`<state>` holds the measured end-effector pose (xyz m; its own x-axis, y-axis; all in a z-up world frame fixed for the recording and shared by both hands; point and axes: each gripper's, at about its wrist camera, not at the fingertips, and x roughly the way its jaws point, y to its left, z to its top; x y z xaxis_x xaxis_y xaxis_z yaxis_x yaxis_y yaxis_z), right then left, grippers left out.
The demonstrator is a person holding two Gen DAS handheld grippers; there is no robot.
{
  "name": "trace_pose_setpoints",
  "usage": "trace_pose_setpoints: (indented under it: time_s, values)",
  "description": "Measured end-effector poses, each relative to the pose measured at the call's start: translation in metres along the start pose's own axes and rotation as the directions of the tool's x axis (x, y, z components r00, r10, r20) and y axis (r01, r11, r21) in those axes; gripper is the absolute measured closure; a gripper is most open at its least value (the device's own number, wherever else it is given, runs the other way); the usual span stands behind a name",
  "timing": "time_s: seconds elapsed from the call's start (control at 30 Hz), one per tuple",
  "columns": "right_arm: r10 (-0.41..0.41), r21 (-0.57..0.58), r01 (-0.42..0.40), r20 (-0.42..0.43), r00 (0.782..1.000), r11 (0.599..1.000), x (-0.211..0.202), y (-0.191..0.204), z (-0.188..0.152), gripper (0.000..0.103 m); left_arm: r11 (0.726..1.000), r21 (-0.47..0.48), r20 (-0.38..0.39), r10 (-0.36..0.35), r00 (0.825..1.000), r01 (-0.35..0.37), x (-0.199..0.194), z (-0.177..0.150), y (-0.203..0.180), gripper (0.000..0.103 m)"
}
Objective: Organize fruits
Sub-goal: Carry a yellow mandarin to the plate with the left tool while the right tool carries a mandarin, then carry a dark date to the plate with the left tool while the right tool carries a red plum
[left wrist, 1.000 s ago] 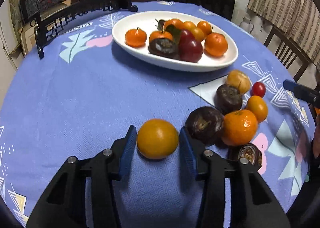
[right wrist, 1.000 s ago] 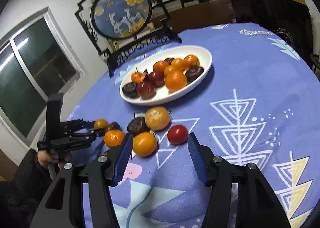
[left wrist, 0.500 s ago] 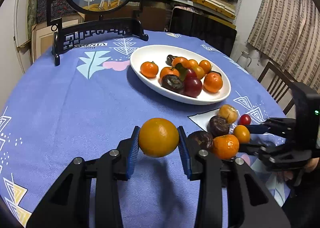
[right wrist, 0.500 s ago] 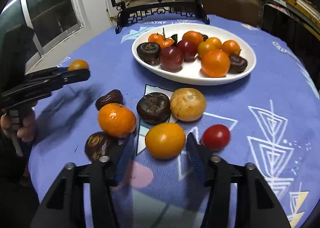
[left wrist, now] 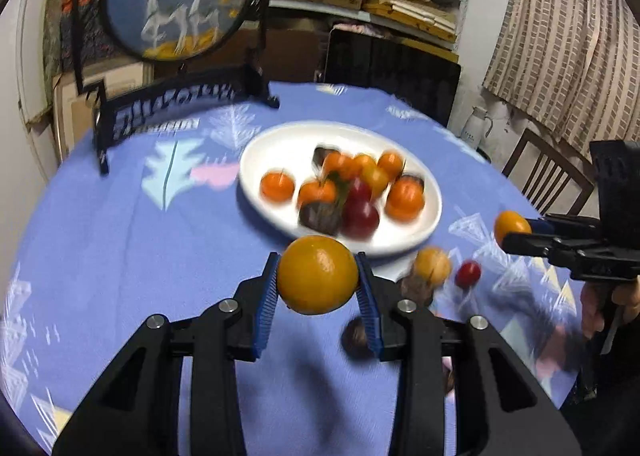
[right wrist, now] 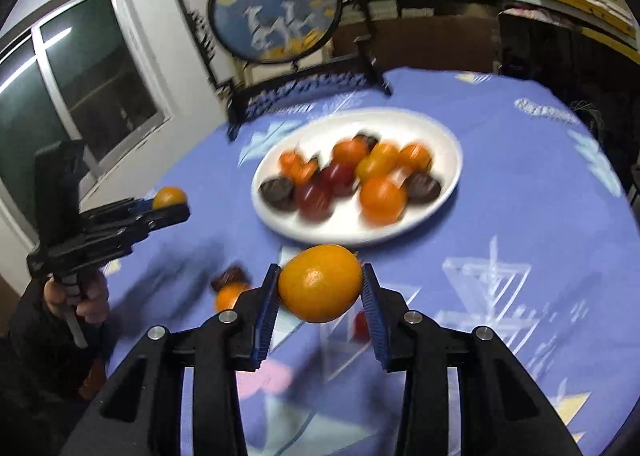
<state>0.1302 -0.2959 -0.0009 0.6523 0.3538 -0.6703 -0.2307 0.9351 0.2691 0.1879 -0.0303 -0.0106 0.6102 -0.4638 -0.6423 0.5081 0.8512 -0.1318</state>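
Now both loads must reach the white oval ceramic plate (left wrist: 276,143), which sits mid-table on the blue patterned tablecloth (left wrist: 120,240), already crowded with fruit. Aim for its bare near-left rim. Your left gripper (left wrist: 318,284) is clamped on a round orange-yellow citrus fruit (left wrist: 318,274); your right gripper (right wrist: 320,290), whose jaws have just been closing, pinches an oval orange-yellow fruit (right wrist: 320,282). Bring them in one at a time, lower until fruit meets plate, then release gently so nothing rolls. Several loose fruits, including a small red tomato (left wrist: 467,273), remain on the cloth.
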Motion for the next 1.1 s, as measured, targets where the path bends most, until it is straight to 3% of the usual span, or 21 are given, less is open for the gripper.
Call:
trace_pose_setpoints:
  time_s: [0.17, 0.47, 0.5, 0.53, 0.57, 0.63, 0.7, 0.9, 1.1]
  values:
    - [0.012, 0.034, -0.013, 0.047, 0.999, 0.999, 0.015, -0.018, 0.048, 0.063, 1.0, 0.025, 0.002, 0.009, 1.0, -0.01, 0.032, 0.048, -0.009, 0.067]
    - [-0.018, 0.088, 0.013, 0.05, 0.999, 0.996, 0.087, -0.04, 0.108, 0.062, 0.997, -0.069, -0.094, 0.025, 0.995, -0.031, 0.121, 0.099, 0.012, 0.067]
    - [-0.021, 0.094, 0.016, 0.048, 0.999, 0.995, 0.092, -0.042, 0.11, 0.061, 0.996, -0.081, -0.111, 0.025, 0.993, -0.034, 0.13, 0.101, 0.014, 0.062]
    - [-0.025, 0.104, 0.02, 0.05, 0.998, 0.994, 0.098, -0.045, 0.112, 0.058, 0.994, -0.096, -0.126, 0.03, 0.992, -0.043, 0.134, 0.101, 0.016, 0.049]
    - [-0.026, 0.113, 0.02, 0.053, 0.998, 0.993, 0.099, -0.046, 0.111, 0.052, 0.991, -0.119, -0.126, 0.04, 0.991, -0.055, 0.134, 0.099, 0.019, 0.043]
    - [-0.017, 0.13, 0.008, 0.068, 0.998, 0.991, 0.095, -0.048, 0.107, 0.051, 0.989, -0.146, -0.1, 0.013, 0.995, -0.028, 0.124, 0.094, 0.02, 0.033]
    - [-0.025, 0.115, 0.016, 0.073, 0.997, 0.993, 0.086, -0.044, 0.099, 0.051, 0.992, -0.126, -0.072, 0.011, 0.997, -0.02, 0.104, 0.088, 0.014, 0.033]
    - [-0.018, 0.082, 0.011, 0.087, 0.996, 0.997, 0.041, -0.032, 0.054, 0.046, 0.998, 0.059, -0.053, 0.026, 0.998, -0.023, 0.044, 0.038, -0.022, 0.028]
    - [-0.052, 0.093, 0.046, 0.068, 0.996, 0.995, 0.009, -0.034, -0.004, 0.046, 0.981, 0.192, -0.13, 0.013, 0.991, 0.012, 0.005, -0.04, -0.06, 0.028]
